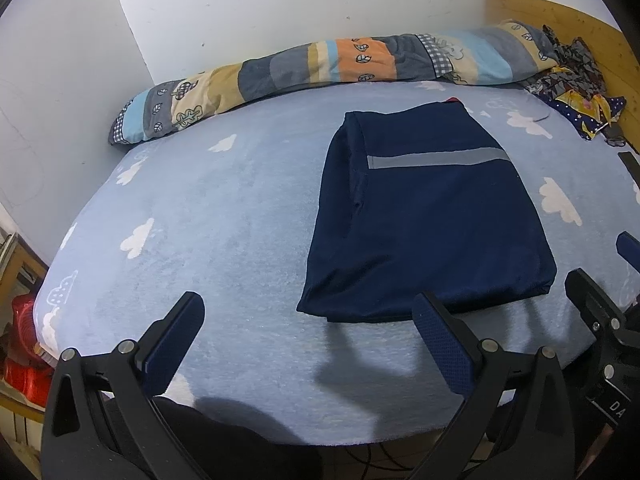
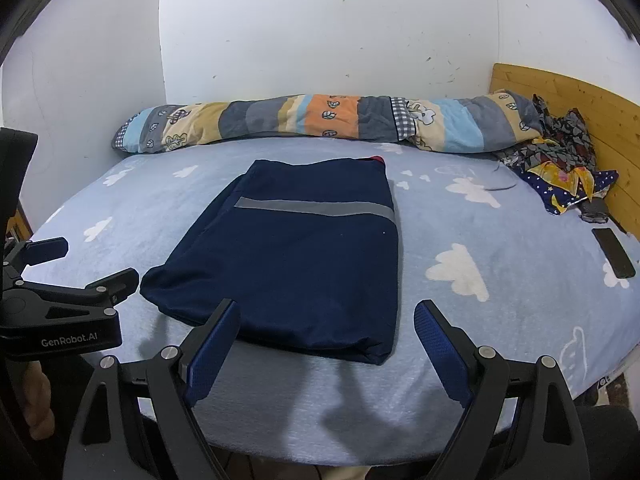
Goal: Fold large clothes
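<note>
The navy garment [image 1: 428, 216] [image 2: 296, 260] lay folded into a flat rectangle near the middle of the bed, on the light-blue cloud-print sheet [image 1: 224, 220] [image 2: 500, 300]. A grey reflective stripe [image 1: 436, 159] [image 2: 312, 207] ran across its upper part, and a sliver of red showed at its far edge. One folded side formed a long seam down the garment's left flank.

The left gripper [image 1: 308, 320] hovered over the sheet at the near edge of the bed with its jaws spread wide and nothing between them; its right blue-padded finger stood just before the garment's near hem, whether touching it could not be told. The right gripper [image 2: 326, 320] was likewise released and empty, its left finger overlapping the garment's near edge in its own view and its right finger over bare sheet. Each gripper showed at the border of the other's camera.

Beyond the garment, a rolled patchwork quilt [image 1: 320, 68] [image 2: 320, 122] lay along the white wall [image 1: 280, 4] [image 2: 320, 28]. To the right, crumpled patterned clothes [image 1: 572, 80] [image 2: 560, 160] were heaped against the wooden headboard [image 1: 592, 24] [image 2: 580, 96]. A dark phone [image 2: 614, 253] lay on the sheet near the right edge. Red items [image 1: 24, 344] sat beside the bed at the left.
</note>
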{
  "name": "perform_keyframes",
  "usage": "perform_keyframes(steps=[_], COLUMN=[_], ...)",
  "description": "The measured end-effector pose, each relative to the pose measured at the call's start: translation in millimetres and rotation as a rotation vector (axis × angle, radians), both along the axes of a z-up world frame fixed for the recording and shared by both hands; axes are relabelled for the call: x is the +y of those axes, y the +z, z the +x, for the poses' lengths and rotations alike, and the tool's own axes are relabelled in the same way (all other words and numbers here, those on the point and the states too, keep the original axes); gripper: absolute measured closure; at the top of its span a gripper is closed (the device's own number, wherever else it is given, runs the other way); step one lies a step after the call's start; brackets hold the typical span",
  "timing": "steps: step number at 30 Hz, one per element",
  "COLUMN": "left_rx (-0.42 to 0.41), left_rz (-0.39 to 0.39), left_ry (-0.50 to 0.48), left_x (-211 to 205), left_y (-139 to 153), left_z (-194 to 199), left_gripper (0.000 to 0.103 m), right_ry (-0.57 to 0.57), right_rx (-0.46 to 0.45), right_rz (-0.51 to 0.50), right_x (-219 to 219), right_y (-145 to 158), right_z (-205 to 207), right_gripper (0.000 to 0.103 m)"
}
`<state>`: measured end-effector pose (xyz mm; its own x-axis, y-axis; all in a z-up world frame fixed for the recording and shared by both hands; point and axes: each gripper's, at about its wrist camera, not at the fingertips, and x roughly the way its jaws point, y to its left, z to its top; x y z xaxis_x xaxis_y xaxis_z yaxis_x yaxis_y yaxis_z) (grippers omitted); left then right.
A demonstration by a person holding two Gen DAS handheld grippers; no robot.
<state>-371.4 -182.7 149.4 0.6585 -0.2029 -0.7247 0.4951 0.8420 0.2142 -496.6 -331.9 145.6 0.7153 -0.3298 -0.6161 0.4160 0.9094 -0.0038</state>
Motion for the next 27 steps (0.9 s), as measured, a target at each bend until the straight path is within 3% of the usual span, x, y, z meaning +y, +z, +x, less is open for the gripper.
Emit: perform_keyframes(steps=[27], left_rx=[-0.008], left_rz=[0.018], left_ry=[0.012], left_x=[2.2], left_y=[1.8], left_z=[0.6], left_gripper=[0.000], right_ry=[-0.009], right_rx=[0.001], right_rz=[-0.002], right_x=[3.6], right_y=[1.5], right_z=[-0.1], right_gripper=[0.012])
